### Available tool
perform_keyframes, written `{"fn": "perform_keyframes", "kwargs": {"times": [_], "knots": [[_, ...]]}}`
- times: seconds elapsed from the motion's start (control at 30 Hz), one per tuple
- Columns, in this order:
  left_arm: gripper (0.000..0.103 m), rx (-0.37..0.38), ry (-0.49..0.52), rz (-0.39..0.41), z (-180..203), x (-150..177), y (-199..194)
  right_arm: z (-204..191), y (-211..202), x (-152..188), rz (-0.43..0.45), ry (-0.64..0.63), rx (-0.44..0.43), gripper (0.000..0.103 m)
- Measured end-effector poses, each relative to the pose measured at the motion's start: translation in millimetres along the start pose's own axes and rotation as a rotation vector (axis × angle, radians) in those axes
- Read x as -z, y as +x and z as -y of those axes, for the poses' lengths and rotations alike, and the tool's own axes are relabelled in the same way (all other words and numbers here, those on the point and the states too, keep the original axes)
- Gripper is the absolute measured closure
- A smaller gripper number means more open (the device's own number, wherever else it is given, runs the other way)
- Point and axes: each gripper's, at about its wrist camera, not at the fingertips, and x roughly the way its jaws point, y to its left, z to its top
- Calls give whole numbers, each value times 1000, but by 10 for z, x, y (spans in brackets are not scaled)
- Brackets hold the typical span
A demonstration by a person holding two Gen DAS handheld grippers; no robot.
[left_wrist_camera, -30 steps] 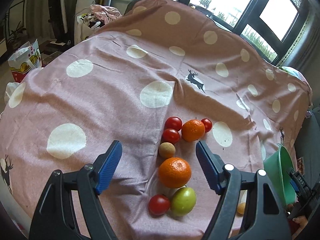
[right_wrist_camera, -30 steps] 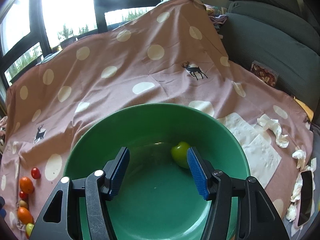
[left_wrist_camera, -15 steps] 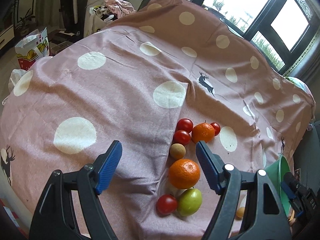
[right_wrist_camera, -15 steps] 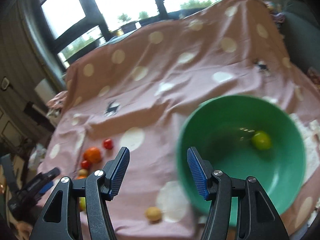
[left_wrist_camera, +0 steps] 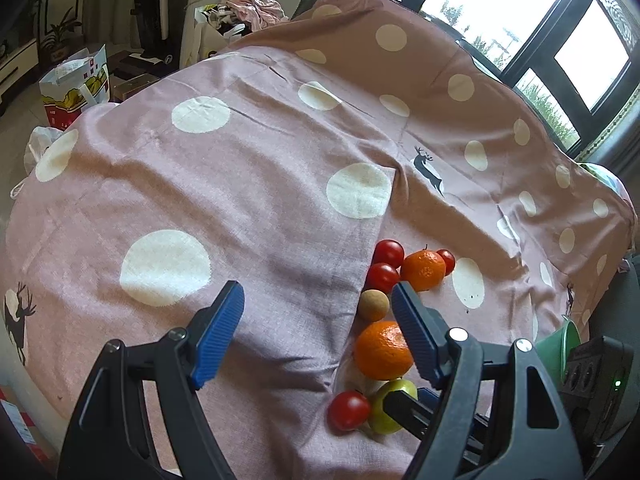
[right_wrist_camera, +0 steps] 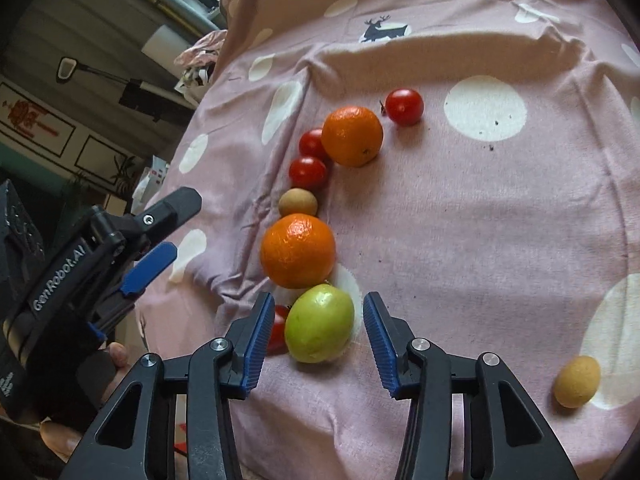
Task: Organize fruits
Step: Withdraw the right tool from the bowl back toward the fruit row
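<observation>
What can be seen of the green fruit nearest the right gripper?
The green fruit is round and slightly oval, with smooth, glossy yellow-green skin, and looks whole. It lies on the pink spotted cloth at the near end of the fruit row, against the large orange, with a red tomato partly hidden at its side. The open right gripper brackets it without touching.

Strung in a line on the tablecloth [right_wrist_camera: 480,220]: apple [right_wrist_camera: 319,323] nearest, between the right gripper [right_wrist_camera: 312,338] fingers, then big orange [right_wrist_camera: 298,251], longan [right_wrist_camera: 298,202], two tomatoes [right_wrist_camera: 308,173], small orange [right_wrist_camera: 352,136]; another longan [right_wrist_camera: 577,381] apart, rightward.
</observation>
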Motion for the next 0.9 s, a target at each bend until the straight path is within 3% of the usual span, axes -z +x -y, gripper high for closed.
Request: {"fn": "perform_keyframes", "kwargs": {"times": [0.13,0.27,0.4,0.57,0.63,0.9], "knots": [[27,26,15,0,42,14,-18,-8,93,9,-14,-11,22,63],[28,28,36,-4,93,38,-11,10,44,15,4,-17,31,64],[28,42,59,-8,162,69,-2,137,-190,-13,71,-9,47,65],[28,58,101,-29,289,134,40,426,-410,-32,115,55,64,76],[28,61,126,-41,353,171,63,519,-451,-44,127,74,96,76],[46,129,232,-125,630,359,160,691,-490,-66,141,152,81,76]]}}
